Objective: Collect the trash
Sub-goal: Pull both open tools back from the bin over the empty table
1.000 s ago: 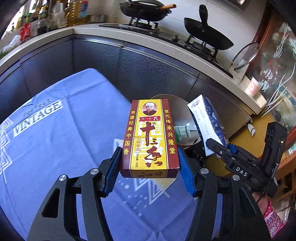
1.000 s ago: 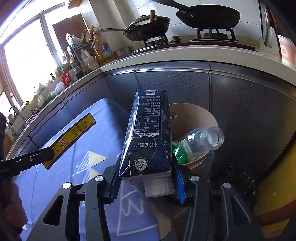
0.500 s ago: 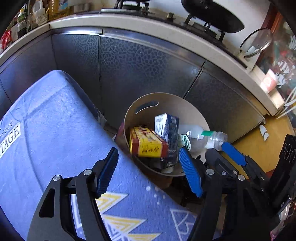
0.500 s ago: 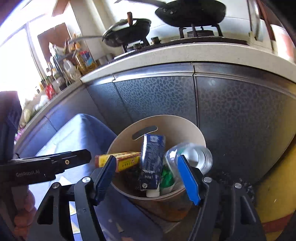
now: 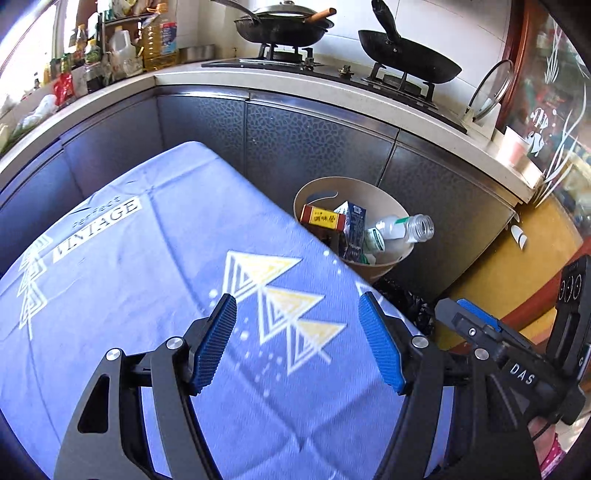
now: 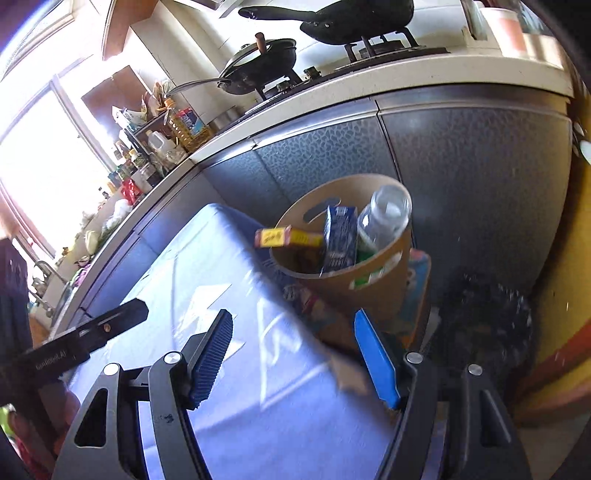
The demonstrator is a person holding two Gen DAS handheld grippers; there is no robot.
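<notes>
A tan round bin [image 5: 384, 206] [image 6: 373, 291] stands on the floor past the table's far right corner. In it lie a yellow and red spice box [image 5: 323, 218] [image 6: 286, 237], a dark blue drink carton [image 5: 354, 229] [image 6: 339, 240] and a clear plastic bottle [image 5: 404, 227] [image 6: 384, 216]. My left gripper [image 5: 297, 341] is open and empty above the blue tablecloth [image 5: 129, 280]. My right gripper [image 6: 293, 360] is open and empty over the table's right edge; it also shows in the left wrist view [image 5: 476, 325].
Dark grey cabinets [image 5: 314, 140] under a pale counter [image 5: 369, 99] run behind the table and bin. Woks [image 5: 284, 29] sit on the stove. A black bag [image 6: 491, 321] lies on the floor right of the bin. Bottles [image 5: 155, 40] crowd the counter's left end.
A second ago my left gripper held the spice box and my right the carton. Both opened and dropped them into the bin, then both grippers pulled back over the table.
</notes>
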